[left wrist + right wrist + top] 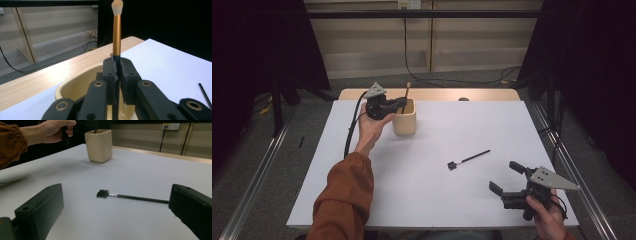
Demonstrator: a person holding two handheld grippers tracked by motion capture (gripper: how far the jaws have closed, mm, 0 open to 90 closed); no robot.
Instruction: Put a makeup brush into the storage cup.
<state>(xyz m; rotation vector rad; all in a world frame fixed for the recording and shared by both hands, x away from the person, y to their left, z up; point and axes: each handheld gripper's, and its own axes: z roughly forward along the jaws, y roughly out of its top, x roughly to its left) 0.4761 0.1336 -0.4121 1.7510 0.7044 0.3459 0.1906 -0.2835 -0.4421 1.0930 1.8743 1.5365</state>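
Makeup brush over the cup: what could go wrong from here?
1. The left gripper pinches the makeup brush low on its handle, so it may tip when let go.
2. The gripper sits close over the cup; a nudge could topple it.
3. The small brush lies loose and could roll.

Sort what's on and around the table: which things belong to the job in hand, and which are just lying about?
In the job:
- makeup brush, clamped upright in the left hand-held gripper over the cup
- beige cup
- small black brush lying on the white table, in front of the open right hand-held gripper

Lying about:
- black cables on the floor
- wall socket
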